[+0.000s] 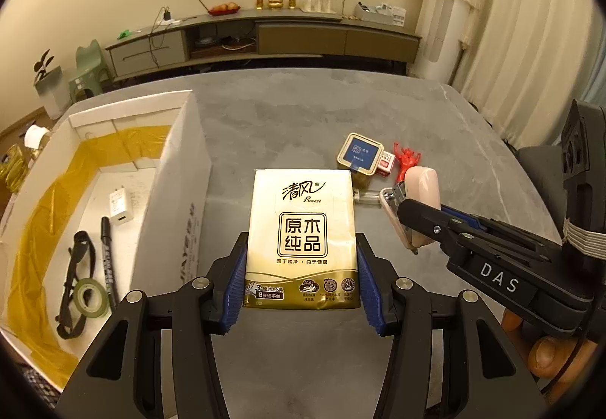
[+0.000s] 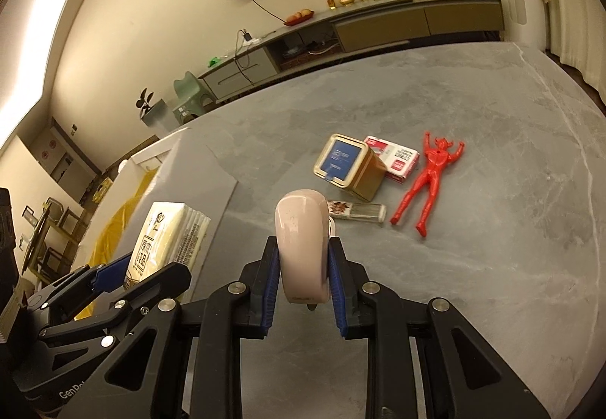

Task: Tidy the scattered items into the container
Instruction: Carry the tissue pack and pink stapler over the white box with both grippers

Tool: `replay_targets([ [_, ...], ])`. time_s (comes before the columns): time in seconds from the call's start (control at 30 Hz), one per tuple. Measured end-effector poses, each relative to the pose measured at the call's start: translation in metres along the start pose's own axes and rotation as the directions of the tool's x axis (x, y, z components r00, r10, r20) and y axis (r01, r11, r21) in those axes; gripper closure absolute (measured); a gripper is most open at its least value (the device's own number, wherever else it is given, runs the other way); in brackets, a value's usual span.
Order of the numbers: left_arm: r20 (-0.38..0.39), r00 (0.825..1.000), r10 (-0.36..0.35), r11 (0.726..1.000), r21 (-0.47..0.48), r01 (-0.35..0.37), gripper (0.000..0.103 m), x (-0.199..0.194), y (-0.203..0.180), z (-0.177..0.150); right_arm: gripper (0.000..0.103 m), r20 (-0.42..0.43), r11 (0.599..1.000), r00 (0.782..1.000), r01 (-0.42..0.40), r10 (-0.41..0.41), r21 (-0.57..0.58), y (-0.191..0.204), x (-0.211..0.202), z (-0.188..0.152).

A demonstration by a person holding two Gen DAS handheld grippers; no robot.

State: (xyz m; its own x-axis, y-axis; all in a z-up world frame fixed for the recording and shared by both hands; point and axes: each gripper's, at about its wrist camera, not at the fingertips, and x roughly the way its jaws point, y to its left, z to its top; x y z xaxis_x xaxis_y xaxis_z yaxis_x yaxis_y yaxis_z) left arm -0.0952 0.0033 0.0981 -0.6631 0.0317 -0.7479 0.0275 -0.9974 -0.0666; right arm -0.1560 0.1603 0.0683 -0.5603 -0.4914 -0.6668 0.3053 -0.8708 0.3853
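The left gripper (image 1: 301,263) is pinching a gold tissue pack (image 1: 303,233) between its blue fingers (image 1: 235,280), the pack's long axis running forward along them, above the grey worktop (image 1: 341,104) just beside the white box (image 1: 174,169). The right gripper (image 2: 303,279) is clamping a pink stapler (image 2: 302,244) standing upright between its fingers, angled in from the right.

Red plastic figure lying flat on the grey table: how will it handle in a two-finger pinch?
The red plastic figure looks thin and flat, so probably light and somewhat bendy. Its narrow limbs give little pad contact, so a pinch across the torso seems safer. Lying flat on the grey stone-look table, it likely slides rather than rolls, and getting fingers under it may be awkward.
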Motion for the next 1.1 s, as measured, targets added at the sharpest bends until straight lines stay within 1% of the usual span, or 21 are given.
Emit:
replay_targets([
  [0.2,0.038,0.999,-0.002,1.0,-0.03,0.003,0.049,-0.026,0.016,-0.002,0.077,0.031,0.998,0.999,-0.027,0.029,-0.049,0.023,-0.014,-0.002],
  [0.33,0.064,0.998,-0.005,0.998,-0.055,0.009,0.049,-0.043,0.032,-0.002,0.077,0.037,0.995,0.998,-0.047,0.05,-0.09,0.045,-0.019,-0.005],
  [0.67,0.104,0.995,0.005,0.991,-0.135,0.009,0.049,-0.067,0.075,-0.007,0.077,0.039,0.984,0.995,-0.081,0.088,-0.16,0.093,-0.026,-0.014],
  [0.87,0.12,0.992,0.021,0.98,-0.198,0.003,0.049,-0.074,0.107,-0.011,0.077,0.049,0.976,0.993,-0.094,0.106,-0.198,0.119,-0.034,-0.019],
  [1.1,0.15,0.988,0.047,0.961,-0.276,-0.004,0.049,-0.085,0.148,-0.012,0.077,0.049,0.966,0.991,-0.108,0.123,-0.234,0.145,-0.038,-0.022],
])
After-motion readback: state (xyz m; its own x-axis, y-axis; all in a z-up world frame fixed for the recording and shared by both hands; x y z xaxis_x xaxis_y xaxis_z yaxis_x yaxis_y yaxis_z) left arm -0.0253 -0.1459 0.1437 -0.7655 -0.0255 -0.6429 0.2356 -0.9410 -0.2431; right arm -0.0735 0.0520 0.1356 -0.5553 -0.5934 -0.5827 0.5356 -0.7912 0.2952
